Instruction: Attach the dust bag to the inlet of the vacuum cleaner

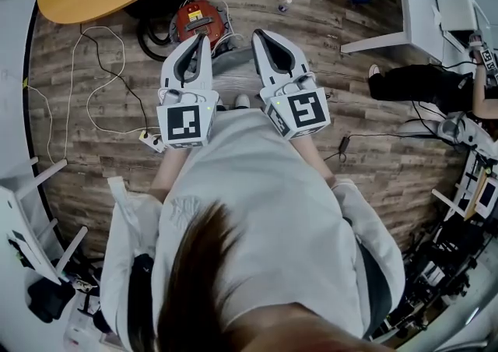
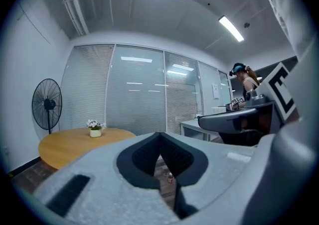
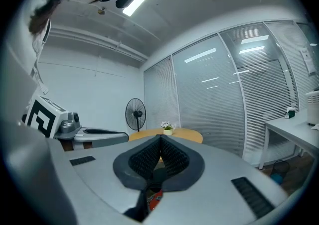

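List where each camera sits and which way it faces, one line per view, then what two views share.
Head view: on the person's head, facing steeply down at the wooden floor and red vacuum cleaner; shows hair, white shirt, left gripper and right gripper.
Left gripper view: on the left gripper, facing level along its shut jaws toward the glass wall; the right gripper shows at right.
Right gripper view: on the right gripper, level along its shut jaws; the left gripper shows at left.
Shared: both gripper views show the fan and round table.
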The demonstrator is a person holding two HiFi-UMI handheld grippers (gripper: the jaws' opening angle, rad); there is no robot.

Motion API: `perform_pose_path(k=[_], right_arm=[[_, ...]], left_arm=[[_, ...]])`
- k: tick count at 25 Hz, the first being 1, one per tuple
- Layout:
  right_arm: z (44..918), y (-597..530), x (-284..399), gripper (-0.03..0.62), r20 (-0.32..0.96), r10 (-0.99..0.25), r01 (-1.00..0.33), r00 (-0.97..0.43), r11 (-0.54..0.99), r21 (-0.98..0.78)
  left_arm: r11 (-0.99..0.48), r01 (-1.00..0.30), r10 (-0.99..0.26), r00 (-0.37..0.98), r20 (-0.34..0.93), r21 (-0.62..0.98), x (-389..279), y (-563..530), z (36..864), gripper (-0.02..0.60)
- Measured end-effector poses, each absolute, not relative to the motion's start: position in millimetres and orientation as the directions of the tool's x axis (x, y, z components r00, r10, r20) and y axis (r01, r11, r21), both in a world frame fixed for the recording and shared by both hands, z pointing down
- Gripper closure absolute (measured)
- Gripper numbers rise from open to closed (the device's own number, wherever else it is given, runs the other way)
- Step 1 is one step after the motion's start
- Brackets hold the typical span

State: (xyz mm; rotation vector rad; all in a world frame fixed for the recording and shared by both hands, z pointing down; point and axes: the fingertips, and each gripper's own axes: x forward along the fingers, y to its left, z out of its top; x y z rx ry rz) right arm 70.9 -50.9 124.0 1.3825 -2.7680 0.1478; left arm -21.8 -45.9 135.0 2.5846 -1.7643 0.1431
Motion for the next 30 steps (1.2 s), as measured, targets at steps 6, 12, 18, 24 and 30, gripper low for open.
perform_pose_path(k=[6,12,18,24,30], right_arm=[[134,-42,71,0.591,0.105,-0.796,-0.803,-0.596,0.592,-0.076],[142,-37,67,0.591,0.13,-0.795,-0.806,-0.592,0.585,-0.088],[145,-36,65,0.591,0.14,-0.796,-0.809,-0.588,0.582,-0.084],[149,-38,70,0.591,0.153,-0.81,-0.825,-0.565,0.559,-0.085],[157,-35,62,0.591,0.173,-0.804,-0.821,-0.569,0.568,-0.064]], left_arm=[[-0.395,-0.918,-0.916,0.391,0.092,-0.03,-16,-29,146,0.565],[-0.401,-0.916,-0.911,0.397,0.108,-0.018,-17,-24,150,0.565],[-0.407,-0.913,-0.906,0.402,0.132,-0.017,-21,-24,157,0.565],[-0.43,-0.902,-0.894,0.424,0.149,-0.015,-17,-23,160,0.565],[-0.44,-0.898,-0.889,0.433,0.148,-0.019,-17,-20,160,0.565]])
